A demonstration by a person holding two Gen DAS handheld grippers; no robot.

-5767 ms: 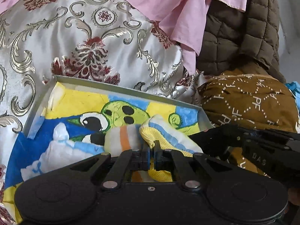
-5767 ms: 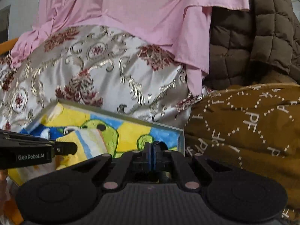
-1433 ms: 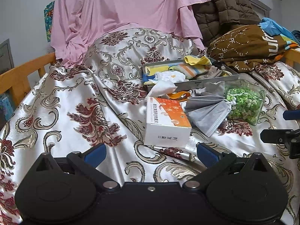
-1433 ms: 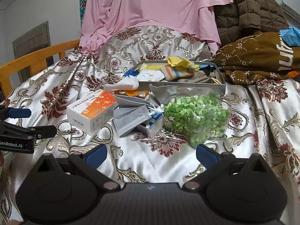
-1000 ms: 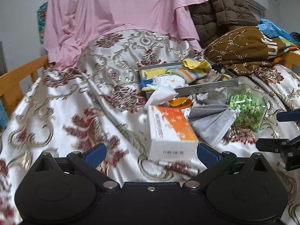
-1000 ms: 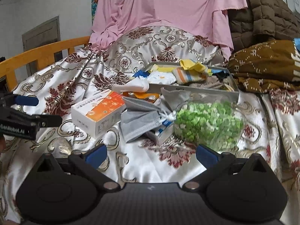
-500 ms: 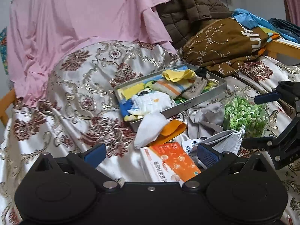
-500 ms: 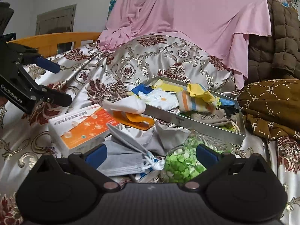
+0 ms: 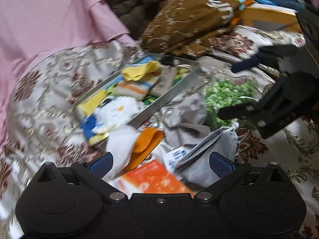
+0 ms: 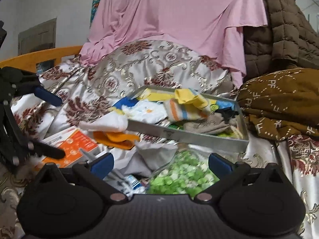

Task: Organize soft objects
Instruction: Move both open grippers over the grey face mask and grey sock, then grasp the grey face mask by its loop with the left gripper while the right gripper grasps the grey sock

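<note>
I hold both claws spread wide and empty over the bed: the left claw (image 9: 160, 162) above an orange box (image 9: 154, 180), the right claw (image 10: 160, 163) above a bag of green pieces (image 10: 180, 176). Socks fill the metal tray (image 10: 185, 134) farther off; a white sock (image 10: 104, 124) and an orange sock (image 10: 115, 137) lie just left of it, with grey masks (image 9: 211, 149) cluttering the near ground.

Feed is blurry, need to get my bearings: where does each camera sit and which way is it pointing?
Left wrist: on the left tongs, open, looking over the orange box toward the metal tray; right tongs at right.
Right wrist: on the right tongs, open, above the green-filled bag, facing the tray; left tongs at left.
Shared: tray, box, bag.
</note>
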